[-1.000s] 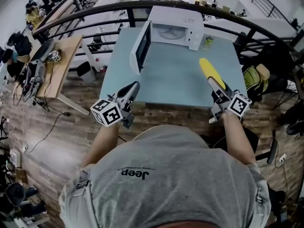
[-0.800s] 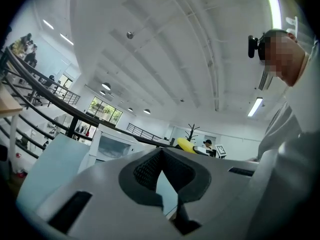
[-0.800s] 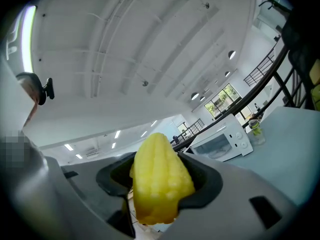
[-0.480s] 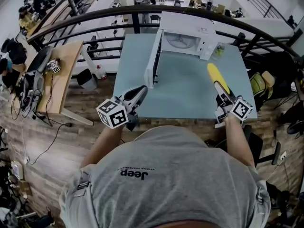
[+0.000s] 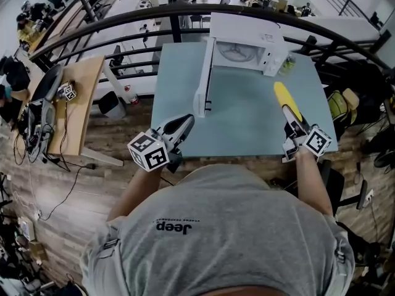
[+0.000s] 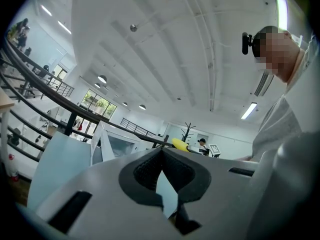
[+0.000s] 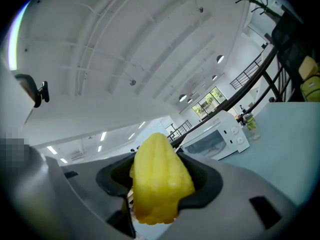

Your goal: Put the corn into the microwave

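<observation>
1. Step in hand: the carry. I judge the pick-up done and the placing not yet begun.
2. Corn (image 5: 286, 98): one yellow cob, gripped at its near end. It points away from me over the right side of the table (image 5: 241, 131), well short of the oven.
3. Right gripper (image 5: 289, 115): clamped on the cob, with a pad on either side and the jaws standing wide around it. The cob fills the gap between them in the right gripper view.
4. Left gripper (image 5: 186, 122): jaws together with nothing between them. It sits at the table's near edge, just beside the lower end of the open door.
5. Microwave (image 5: 247, 42): white, at the far edge of the table. Its door (image 5: 202, 82) is swung fully open to the left. The round plate inside shows, and the cavity looks bare.
6. Next move, in my judgement:
   - I carry the cob forward and a little left to line it up with the opening.
   - I keep it level and low enough to pass under the top edge.
   - I lay it on the plate before I part the jaws.
   - The left gripper is free to close the door afterwards.
</observation>
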Motion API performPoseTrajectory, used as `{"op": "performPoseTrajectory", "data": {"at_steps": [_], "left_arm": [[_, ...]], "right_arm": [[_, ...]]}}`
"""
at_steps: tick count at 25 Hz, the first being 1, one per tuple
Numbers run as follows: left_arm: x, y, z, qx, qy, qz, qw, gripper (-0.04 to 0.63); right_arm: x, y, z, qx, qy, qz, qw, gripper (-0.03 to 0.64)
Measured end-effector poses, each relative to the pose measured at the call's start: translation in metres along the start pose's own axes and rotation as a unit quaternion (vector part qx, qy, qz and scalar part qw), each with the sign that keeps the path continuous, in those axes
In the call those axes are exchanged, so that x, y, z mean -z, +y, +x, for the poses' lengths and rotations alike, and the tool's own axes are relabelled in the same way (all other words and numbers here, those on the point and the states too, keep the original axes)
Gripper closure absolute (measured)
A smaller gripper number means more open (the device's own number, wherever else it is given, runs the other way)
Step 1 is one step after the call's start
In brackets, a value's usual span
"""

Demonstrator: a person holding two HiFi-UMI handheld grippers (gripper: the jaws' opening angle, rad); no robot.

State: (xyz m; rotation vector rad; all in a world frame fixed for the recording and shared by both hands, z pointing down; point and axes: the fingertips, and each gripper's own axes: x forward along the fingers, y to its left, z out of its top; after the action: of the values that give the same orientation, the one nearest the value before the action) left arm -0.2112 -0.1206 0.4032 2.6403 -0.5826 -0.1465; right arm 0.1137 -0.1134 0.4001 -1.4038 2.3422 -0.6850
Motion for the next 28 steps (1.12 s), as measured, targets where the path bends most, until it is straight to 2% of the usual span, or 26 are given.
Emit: {"op": "performPoseTrajectory", "data": {"at_steps": [9, 15, 23, 28], "left_arm": [[0.001, 0.010, 0.006, 0.003, 0.010, 0.006, 0.9999, 0.586], [-0.001, 0.009, 0.029, 0.002, 0.012, 0.008, 0.9999, 0.586], [0.013, -0.009, 0.107, -0.007, 0.035, 0.025, 0.9990, 0.586], [0.024, -0.014, 0.184, -0.056, 0.038, 0.033, 0.9972, 0.586]], "right_arm": [[0.010, -0.018, 0.007, 0.010, 0.005, 0.017, 1.000, 0.371], [0.006, -0.037, 0.014, 0.003, 0.012, 0.020, 1.000, 0.370], [-0.018, -0.107, 0.012, -0.021, 0.017, 0.045, 0.999, 0.370], [-0.038, -0.173, 0.012, -0.048, 0.052, 0.059, 0.996, 0.371]]}}
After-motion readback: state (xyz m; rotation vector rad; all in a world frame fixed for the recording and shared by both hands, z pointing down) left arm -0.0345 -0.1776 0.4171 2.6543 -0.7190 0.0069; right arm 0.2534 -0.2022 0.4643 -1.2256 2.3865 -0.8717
